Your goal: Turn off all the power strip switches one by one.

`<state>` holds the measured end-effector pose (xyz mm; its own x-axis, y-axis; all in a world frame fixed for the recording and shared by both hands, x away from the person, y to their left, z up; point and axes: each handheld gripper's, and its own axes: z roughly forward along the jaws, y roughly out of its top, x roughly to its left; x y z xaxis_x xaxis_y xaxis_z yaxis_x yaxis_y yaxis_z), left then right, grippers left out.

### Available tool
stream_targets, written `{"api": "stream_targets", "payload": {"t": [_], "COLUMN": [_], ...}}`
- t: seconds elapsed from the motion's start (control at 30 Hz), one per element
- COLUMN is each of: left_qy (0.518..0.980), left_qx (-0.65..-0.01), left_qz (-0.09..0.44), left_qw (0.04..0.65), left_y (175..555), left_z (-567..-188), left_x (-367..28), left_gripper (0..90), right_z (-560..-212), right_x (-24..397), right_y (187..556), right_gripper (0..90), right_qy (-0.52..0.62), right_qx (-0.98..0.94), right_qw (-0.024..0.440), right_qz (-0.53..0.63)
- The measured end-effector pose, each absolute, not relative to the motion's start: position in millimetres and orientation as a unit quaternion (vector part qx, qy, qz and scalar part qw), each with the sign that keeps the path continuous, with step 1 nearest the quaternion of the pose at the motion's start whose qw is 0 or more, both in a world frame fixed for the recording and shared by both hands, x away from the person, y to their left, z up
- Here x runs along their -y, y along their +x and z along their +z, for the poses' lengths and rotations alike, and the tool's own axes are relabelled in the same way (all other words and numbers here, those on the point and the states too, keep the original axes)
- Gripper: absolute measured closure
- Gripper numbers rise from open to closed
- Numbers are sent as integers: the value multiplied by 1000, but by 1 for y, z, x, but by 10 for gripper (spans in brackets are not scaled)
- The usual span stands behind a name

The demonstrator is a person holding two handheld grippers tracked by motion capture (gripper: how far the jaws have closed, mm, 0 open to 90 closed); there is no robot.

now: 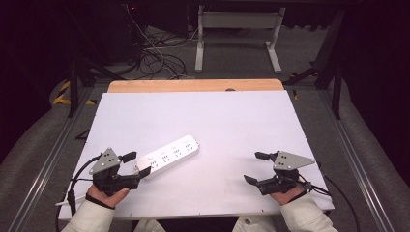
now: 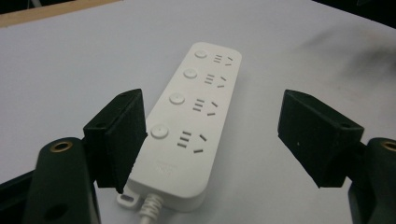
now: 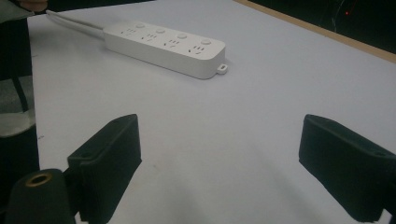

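Your left gripper (image 1: 135, 166) sits at the near left of the white table (image 1: 232, 116), jaws wide apart and empty at the cord end of the white power strip (image 1: 168, 155). Well apart at near right, your right gripper (image 1: 252, 166) rests wide open, holding nothing.

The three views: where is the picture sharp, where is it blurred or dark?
High view: white table evenly bright, surroundings nearly black. Left gripper view: power strip sharp, left claw soft at the bottom, a dark smudgy shadow at upper right. Right gripper view: right claw blurred, strip farther off clearer.
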<state>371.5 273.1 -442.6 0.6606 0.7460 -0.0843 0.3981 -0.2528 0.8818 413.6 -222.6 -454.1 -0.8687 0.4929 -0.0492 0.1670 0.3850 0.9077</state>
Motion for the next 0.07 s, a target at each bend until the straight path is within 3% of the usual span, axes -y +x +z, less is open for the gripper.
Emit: {"api": "stream_targets", "payload": {"t": [0.07], "left_qy": [767], "left_qx": [-368], "left_qz": [179], "left_qw": [494], "left_y": [369], "left_z": [-445], "left_x": [-276], "left_gripper": [237], "right_z": [-454], "right_x": [223], "right_y": [414], "right_gripper": [129], "right_qy": [203], "right_qx": [-817], "right_qw": [158], "right_qz": [516]}}
